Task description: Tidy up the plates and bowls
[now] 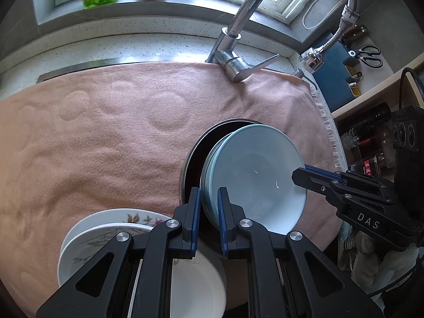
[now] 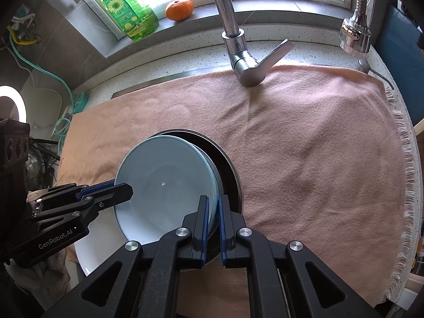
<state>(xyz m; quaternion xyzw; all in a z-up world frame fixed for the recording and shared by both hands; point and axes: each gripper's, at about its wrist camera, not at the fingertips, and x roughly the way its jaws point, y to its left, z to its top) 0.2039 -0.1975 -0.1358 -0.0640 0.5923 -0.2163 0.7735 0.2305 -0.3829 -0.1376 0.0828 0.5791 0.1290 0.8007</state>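
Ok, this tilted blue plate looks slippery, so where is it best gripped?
By its thin rim, edge-on from both sides: the blue plate leans in the dark pan, leaving its side edges exposed, where the left gripper and right gripper straddle it.

You can read "DAS" in pale letters on the black body of the right gripper, and "GenRobot.AI" on the left gripper. The green bottle left of the faucet has an illegible label.
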